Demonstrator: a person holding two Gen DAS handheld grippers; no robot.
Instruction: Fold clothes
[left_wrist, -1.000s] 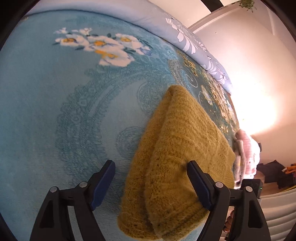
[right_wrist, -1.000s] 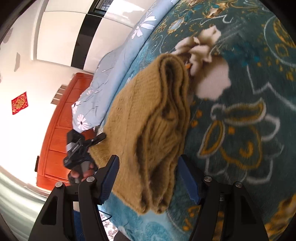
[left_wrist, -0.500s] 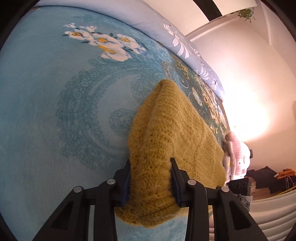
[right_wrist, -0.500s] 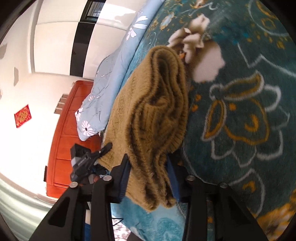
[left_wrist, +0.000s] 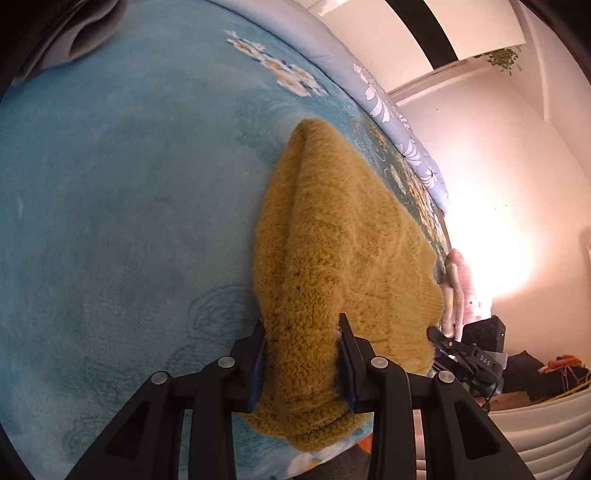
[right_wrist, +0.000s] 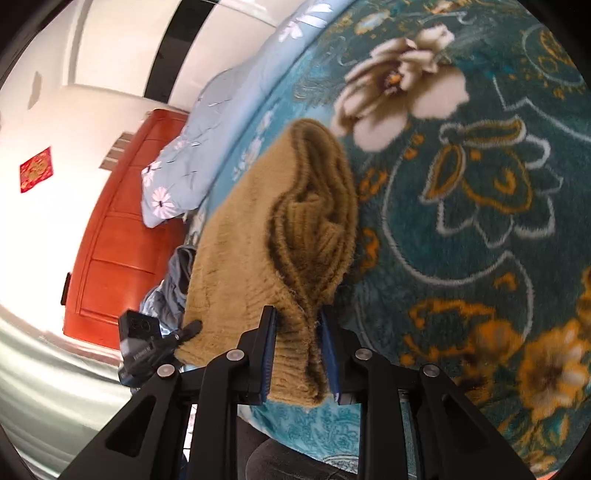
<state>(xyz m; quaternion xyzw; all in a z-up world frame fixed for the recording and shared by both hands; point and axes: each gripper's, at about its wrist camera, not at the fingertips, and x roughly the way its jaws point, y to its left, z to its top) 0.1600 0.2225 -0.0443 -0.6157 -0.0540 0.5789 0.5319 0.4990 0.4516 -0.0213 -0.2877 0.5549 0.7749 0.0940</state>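
Observation:
A folded mustard-yellow knit sweater (left_wrist: 332, 236) lies across the teal floral blanket (left_wrist: 110, 221) on the bed. My left gripper (left_wrist: 301, 363) is shut on the sweater's near end. In the right wrist view my right gripper (right_wrist: 297, 350) is shut on the other end of the same sweater (right_wrist: 258, 229), with several knit layers bunched between the blue pads. Each gripper shows in the other's view: the right one (left_wrist: 469, 358) and the left one (right_wrist: 147, 347).
A light blue flowered quilt (right_wrist: 207, 122) lies along the far edge of the bed. A pink-white garment (left_wrist: 460, 280) sits by the sweater's far end. A red wooden headboard (right_wrist: 110, 236) and a grey garment (right_wrist: 173, 288) stand beyond the bed edge.
Both grippers went from open around the sweater's ends to shut on them. The sweater has since been lifted and shifted along the blanket.

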